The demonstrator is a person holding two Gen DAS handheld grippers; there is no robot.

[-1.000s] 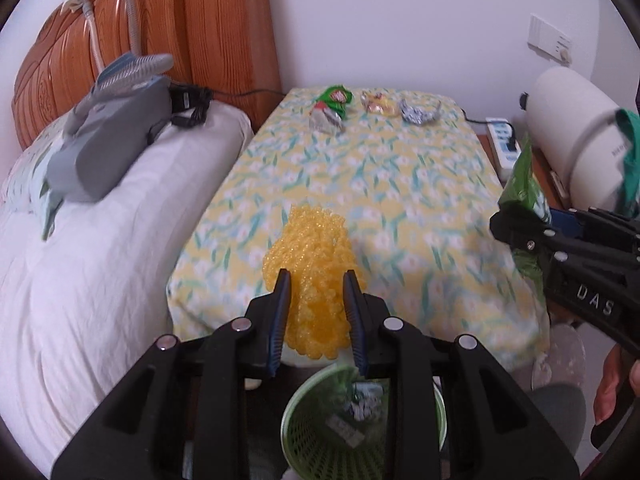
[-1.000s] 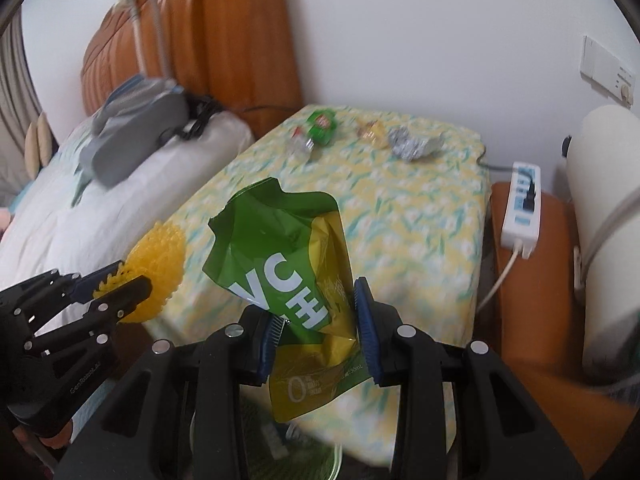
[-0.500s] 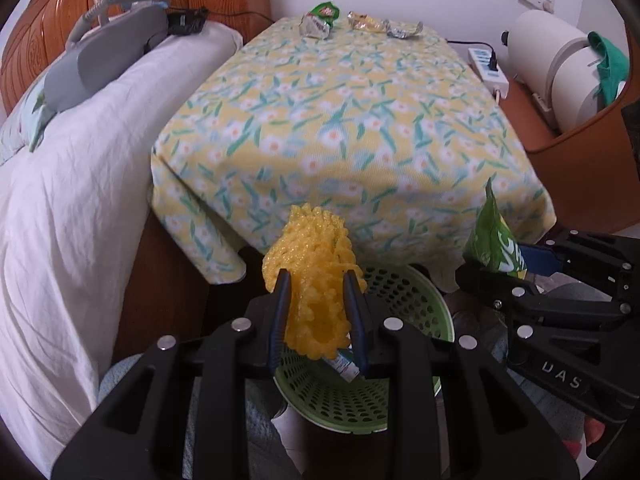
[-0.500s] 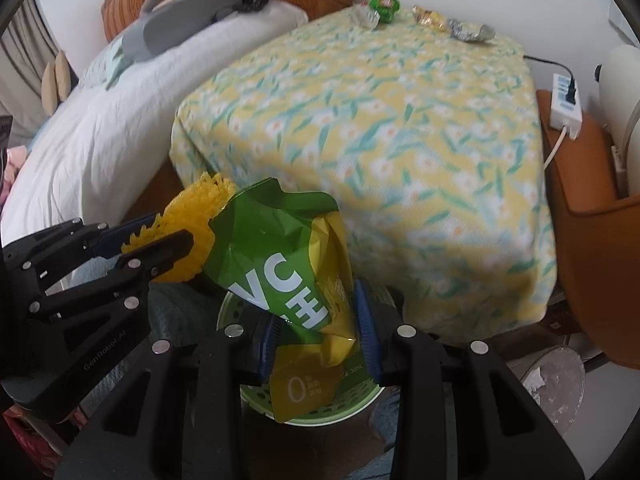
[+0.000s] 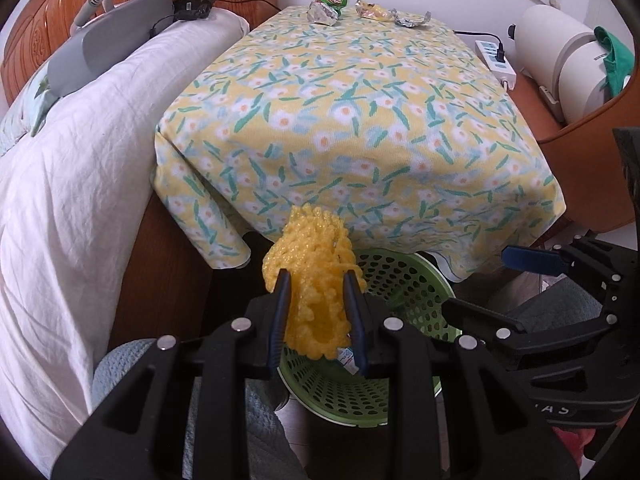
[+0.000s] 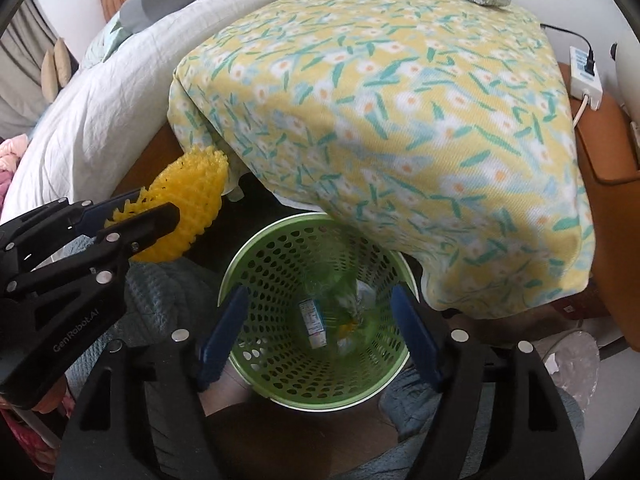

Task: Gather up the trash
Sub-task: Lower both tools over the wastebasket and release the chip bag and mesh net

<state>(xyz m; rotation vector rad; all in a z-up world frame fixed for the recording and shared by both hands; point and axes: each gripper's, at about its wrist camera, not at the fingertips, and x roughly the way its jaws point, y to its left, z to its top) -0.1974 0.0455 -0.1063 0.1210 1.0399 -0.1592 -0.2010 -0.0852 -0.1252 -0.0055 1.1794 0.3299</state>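
The green bag that the right gripper (image 6: pixel 318 330) pinched half a second ago has left it: the jaws now stand wide apart with nothing between them, and a blurred green shape lies inside the bin (image 6: pixel 280 384) straight below, among a labelled wrapper and other scraps. Both grippers have also swung further down, so the bin fills more of the right wrist view than before.

The right gripper hangs directly over the bin's mouth, its blue pads framing the rim on either side. The left gripper (image 5: pixel 316 312) is clamped on the yellow net (image 5: pixel 310 268), which sticks up and forward past its fingertips. From the left wrist view the bin (image 5: pixel 400 280) sits just ahead of and below those fingertips, a little to their right, so the net is near the rim but not clearly over the opening. In the right wrist view the net (image 6: pixel 188 200) shows to the left of the bin, apart from it.

Ahead of both grippers is the table under a floral cloth (image 5: pixel 360 128), whose hanging edge covers the far side of the bin. At the cloth's far end, well apart from the grippers, lie three more wrappers (image 5: pixel 328 6). A bed (image 5: pixel 60 184) runs along the left.
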